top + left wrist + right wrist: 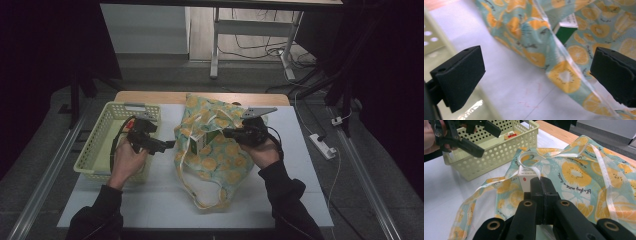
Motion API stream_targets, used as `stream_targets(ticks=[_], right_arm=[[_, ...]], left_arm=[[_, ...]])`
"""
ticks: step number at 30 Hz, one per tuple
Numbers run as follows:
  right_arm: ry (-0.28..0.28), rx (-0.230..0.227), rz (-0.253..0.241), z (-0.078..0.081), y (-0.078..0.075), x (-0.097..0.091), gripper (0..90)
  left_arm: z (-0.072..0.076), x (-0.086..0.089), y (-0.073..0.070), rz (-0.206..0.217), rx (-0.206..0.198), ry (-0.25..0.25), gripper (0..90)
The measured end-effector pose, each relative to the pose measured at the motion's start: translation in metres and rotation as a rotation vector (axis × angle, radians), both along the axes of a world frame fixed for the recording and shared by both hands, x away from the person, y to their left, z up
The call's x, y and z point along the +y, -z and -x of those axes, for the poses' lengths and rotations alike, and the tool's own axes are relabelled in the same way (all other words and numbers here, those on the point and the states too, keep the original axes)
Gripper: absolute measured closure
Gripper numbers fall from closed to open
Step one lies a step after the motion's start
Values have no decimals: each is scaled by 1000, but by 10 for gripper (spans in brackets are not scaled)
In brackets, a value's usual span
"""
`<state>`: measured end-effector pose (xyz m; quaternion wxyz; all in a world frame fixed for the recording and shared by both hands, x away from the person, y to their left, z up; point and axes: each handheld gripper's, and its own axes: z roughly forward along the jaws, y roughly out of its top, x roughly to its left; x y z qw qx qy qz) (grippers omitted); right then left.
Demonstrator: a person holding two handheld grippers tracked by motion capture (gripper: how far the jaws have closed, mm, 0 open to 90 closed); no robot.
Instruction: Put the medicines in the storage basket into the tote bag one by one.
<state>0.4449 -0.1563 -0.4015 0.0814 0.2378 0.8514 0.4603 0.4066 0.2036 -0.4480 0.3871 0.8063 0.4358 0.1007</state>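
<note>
Right gripper [541, 182] pinches bag [579, 177] strap; left gripper [536, 72] gapes beside it.

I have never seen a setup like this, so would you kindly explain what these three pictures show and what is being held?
A person sits at a white table, holding a hand-operated two-jaw gripper in each hand. The high view looks down from above; the other two pictures come from cameras riding on each gripper. On the table lie a pale yellow basket and a cloth bag printed with oranges, with a small white and green box in its opening. The left gripper is open beside the bag. The right gripper has its jaws closed on the bag's white strap near the box.
</note>
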Motion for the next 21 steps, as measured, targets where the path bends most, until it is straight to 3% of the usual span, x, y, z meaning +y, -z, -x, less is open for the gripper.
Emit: stream_targets(ticks=[15, 21], right_arm=[[0, -1, -1, 0, 0, 1, 900], [-1, -2, 2, 0, 1, 1, 900]], left_arm=[[-11, 50, 4, -2, -15, -98, 0], [-18, 64, 9, -65, -16, -140, 0]])
